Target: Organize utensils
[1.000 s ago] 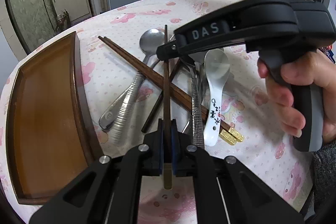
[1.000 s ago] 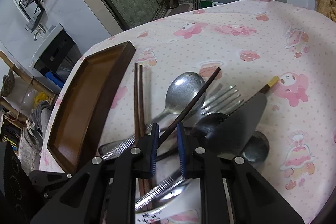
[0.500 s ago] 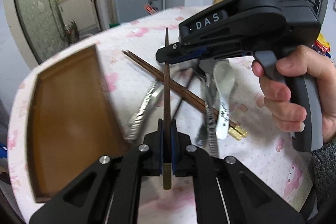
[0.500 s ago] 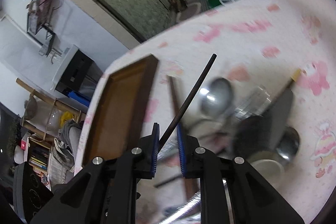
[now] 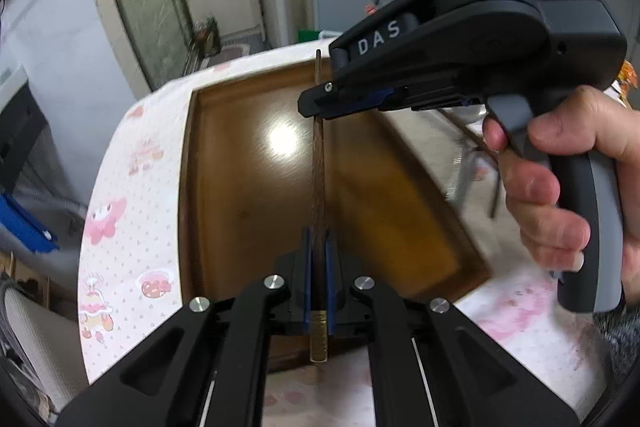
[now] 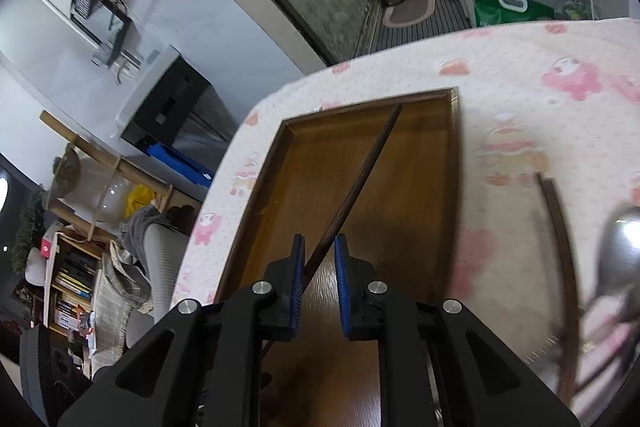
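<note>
Pink-print tablecloth [image 6: 520, 75], wooden tray [image 5: 248, 187], "DAS" on right gripper [image 5: 316, 105]

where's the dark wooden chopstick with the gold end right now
In the left wrist view, the dark gold-capped wooden chopstick is clamped in the left gripper, above the brown wooden tray.

Both wrist views look down over one tray [image 5: 256, 163].
</note>
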Demonstrator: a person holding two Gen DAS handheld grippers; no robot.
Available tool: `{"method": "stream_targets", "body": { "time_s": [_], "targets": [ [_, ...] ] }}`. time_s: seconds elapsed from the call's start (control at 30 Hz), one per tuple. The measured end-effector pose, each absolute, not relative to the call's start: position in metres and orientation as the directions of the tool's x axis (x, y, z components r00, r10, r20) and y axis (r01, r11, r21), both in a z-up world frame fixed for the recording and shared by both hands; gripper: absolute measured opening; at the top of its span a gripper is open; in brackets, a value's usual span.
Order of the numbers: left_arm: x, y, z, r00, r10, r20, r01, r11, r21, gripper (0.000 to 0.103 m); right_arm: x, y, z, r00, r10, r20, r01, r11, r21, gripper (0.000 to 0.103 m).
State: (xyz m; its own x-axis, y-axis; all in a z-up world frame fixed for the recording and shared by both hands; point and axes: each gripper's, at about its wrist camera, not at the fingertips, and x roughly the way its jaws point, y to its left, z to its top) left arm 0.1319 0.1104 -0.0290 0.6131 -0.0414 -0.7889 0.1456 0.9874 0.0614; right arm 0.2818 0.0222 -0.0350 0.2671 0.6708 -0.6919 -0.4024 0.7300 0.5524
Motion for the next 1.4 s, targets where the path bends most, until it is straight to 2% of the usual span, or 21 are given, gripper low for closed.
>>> {"method": "stream_targets", "body": {
  "time_s": [0.17,0.27,0.33,0.4,0.47,0.53,0.57,0.6,0.73,0.8,0.97,1.13,1.4],
  "targets": [
    [0.134,0.114,-0.039,0.606,-0.020,-0.795,0.122,0.990,0.068,0.007,0.284,0.040,-0.043,0.274,0.634,-0.724,-0.425,0.755,0.500,0.017],
    [0.135,0.115,-0.043,0.604,-0.019,-0.797,0.114,0.991,0.063,0.007,0.282,0.038,-0.040,0.293,0.629,-0.721,-0.429,0.760,0.488,0.041],
    [0.139,0.116,-0.045,0.607,-0.025,-0.795,0.109,0.993,0.051,0.007,0.275,0.031,-0.036,0.296,0.628,-0.720,-0.440,0.758,0.481,0.043],
    [0.138,0.118,-0.044,0.609,-0.032,-0.793,0.107,0.993,0.042,0.007,0.269,0.016,-0.031,0.303,0.630,-0.715,-0.447,0.757,0.477,0.051],
    [0.139,0.118,-0.046,0.615,-0.026,-0.788,0.105,0.993,0.050,0.007,0.261,-0.007,-0.023,0.326,0.617,-0.716,-0.452,0.767,0.455,0.053],
    [0.142,0.121,-0.046,0.624,-0.013,-0.782,0.095,0.994,0.060,0.013,0.249,-0.042,-0.014,0.361,0.604,-0.711,-0.449,0.780,0.435,0.056],
    [0.139,0.120,-0.045,0.637,-0.004,-0.771,0.089,0.994,0.068,0.029,0.245,-0.055,-0.011,0.377,0.595,-0.710,-0.444,0.789,0.425,0.059],
    [0.135,0.120,-0.044,0.647,0.008,-0.762,0.083,0.993,0.082,0.050,0.237,-0.081,-0.006,0.411,0.570,-0.711,-0.427,0.810,0.402,0.060],
    [0.120,0.117,-0.034,0.675,0.027,-0.738,0.075,0.992,0.105,0.063,0.211,-0.155,0.001,0.500,0.490,-0.714,-0.376,0.866,0.331,0.060],
    [0.106,0.108,-0.021,0.703,-0.005,-0.712,0.100,0.991,0.092,0.071,0.202,-0.182,-0.004,0.525,0.441,-0.728,-0.340,0.893,0.295,0.060],
    [0.087,0.064,-0.006,0.704,-0.181,-0.687,0.253,0.968,0.005,0.074,0.194,-0.229,-0.036,0.490,0.424,-0.762,-0.274,0.905,0.327,0.058],
    [0.078,0.004,-0.014,0.626,-0.354,-0.695,0.421,0.903,-0.081,0.074,0.197,-0.236,-0.055,0.453,0.477,-0.753,-0.258,0.879,0.402,0.048],
    [0.085,-0.048,-0.041,0.591,-0.349,-0.727,0.491,0.871,-0.019,0.074,0.207,-0.234,-0.061,0.464,0.493,-0.736,-0.251,0.870,0.425,0.027]
  ]
}}
